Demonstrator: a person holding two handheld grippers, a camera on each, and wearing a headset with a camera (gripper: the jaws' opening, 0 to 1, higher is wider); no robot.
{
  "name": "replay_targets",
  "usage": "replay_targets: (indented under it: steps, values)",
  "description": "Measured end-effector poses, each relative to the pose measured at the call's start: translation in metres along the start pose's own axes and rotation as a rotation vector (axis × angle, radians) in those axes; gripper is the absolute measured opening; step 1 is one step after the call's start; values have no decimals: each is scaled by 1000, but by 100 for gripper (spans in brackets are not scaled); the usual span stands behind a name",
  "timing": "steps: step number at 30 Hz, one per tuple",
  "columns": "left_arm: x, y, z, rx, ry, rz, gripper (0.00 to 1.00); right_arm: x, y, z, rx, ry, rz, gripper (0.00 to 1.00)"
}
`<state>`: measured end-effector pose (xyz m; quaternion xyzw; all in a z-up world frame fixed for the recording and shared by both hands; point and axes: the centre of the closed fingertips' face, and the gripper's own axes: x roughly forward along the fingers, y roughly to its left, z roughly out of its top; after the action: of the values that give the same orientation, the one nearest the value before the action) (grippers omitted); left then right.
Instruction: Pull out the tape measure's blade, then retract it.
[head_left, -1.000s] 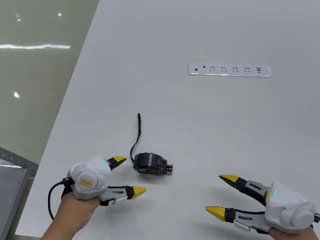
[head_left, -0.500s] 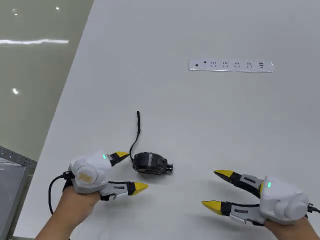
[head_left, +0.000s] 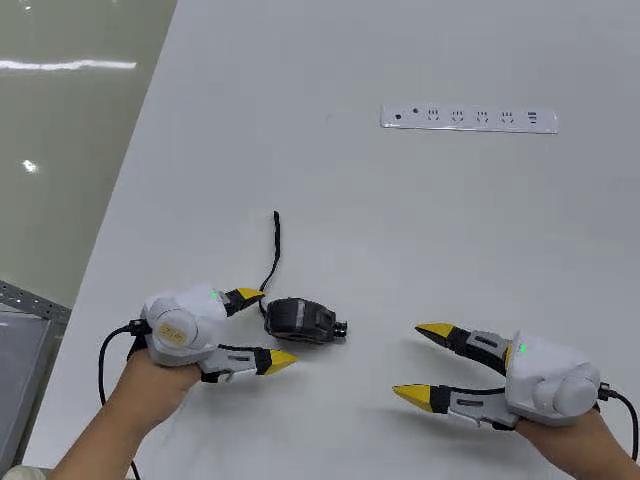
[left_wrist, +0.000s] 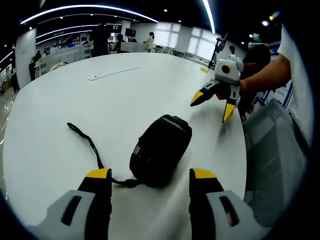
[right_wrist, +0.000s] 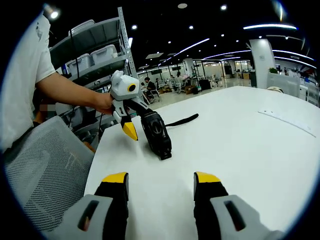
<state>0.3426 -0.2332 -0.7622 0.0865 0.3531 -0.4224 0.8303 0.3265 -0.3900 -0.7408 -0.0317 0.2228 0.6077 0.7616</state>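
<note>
1. My left gripper (head_left: 266, 326) sits low over the white table (head_left: 400, 220); its jaws are spread wide and grip nothing.
2. The tape measure (head_left: 303, 320) lies on the table just ahead of those jaws; in the left gripper view its black case (left_wrist: 161, 149) sits in line with the gap between the two yellow tips; I cannot tell whether either tip touches it.
3. Its black strap (head_left: 274, 250) trails away across the table on the far side.
4. My right gripper (head_left: 416, 361) is well apart from the tape measure, pointing toward it; its jaws are also wide apart and empty.
5. A power strip (head_left: 468, 118) lies far back on the table.
</note>
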Motion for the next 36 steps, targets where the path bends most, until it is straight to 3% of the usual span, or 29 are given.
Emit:
replay_targets:
  steps: [17,36]
  values:
    - [9,-2,3,3,-9,-62,55,19,-8,0,0,-8,34,51]
    - [15,-5,4,1,-25,-114,44,33,-8,2,-6,-12,56,48]
